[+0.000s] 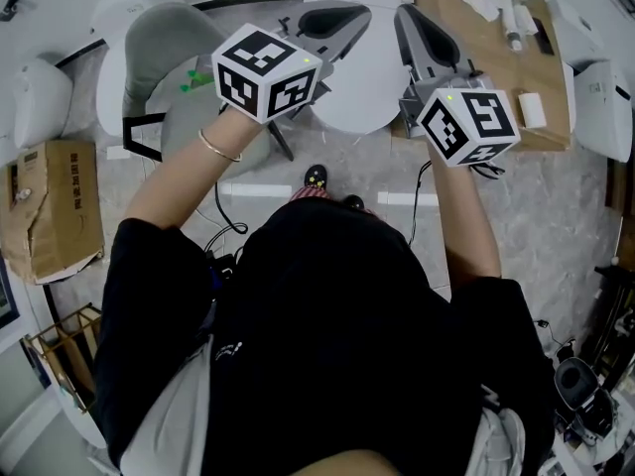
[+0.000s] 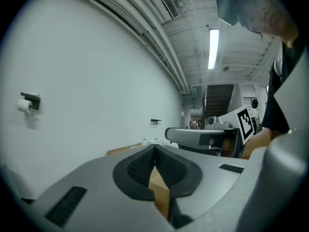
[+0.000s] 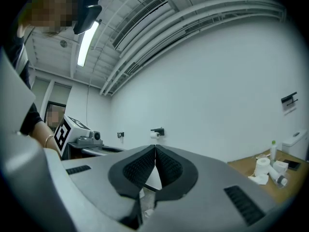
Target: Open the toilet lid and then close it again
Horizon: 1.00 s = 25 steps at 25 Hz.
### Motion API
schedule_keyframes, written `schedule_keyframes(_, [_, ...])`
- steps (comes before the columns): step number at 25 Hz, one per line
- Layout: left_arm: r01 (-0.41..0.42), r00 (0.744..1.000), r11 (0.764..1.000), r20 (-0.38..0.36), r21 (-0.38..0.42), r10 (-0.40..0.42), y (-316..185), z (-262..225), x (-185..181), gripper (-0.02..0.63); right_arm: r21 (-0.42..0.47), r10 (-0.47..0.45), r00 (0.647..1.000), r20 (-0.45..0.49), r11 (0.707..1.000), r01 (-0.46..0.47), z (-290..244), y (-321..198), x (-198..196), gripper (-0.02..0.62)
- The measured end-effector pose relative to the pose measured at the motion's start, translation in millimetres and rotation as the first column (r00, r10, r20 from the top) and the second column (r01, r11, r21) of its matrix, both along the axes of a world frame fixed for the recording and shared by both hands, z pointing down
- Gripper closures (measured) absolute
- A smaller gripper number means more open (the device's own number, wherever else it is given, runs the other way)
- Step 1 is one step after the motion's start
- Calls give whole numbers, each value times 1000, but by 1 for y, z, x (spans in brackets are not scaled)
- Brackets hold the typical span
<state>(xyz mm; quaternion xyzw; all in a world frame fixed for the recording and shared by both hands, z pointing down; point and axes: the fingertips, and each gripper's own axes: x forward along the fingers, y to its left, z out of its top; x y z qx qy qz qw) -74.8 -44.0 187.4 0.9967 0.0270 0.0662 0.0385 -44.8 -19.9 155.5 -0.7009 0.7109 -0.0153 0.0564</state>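
Near: person's black shirt [image 1: 327,345] | Toilet lid [image 1: 359,92] looks shut, far middle, between my tools | Left gripper [image 2: 155,148] and right gripper [image 3: 155,149] both pressed together, holding nothing | I worry closed tips may slip off the smooth lid, so it bangs | Room: gray floor [image 1: 556,216], white wall [image 2: 96,81], chair [image 1: 184,43] left, wooden table [image 1: 496,62] right.

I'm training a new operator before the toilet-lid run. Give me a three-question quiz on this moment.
1. True or false: the left gripper is shut on nothing.
2. The right gripper is: A open; B shut, empty; C shut on a toilet roll.
3. Fill in: the wooden table stands on the person's ___ of the toilet.
Key: 1 true; 2 B; 3 right.
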Motion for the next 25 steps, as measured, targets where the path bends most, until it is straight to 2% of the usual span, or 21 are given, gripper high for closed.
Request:
schedule_keyframes(15, [-7, 999, 999, -51, -40, 5, 11, -10, 12, 603, -3, -8, 1000, -22, 1000, 8, -6, 19, -3, 575])
schedule_keyframes(25, [-20, 997, 1000, -72, -8, 19, 19, -11, 14, 603, -19, 9, 999, -33, 1000, -9, 1, 23, 1, 577])
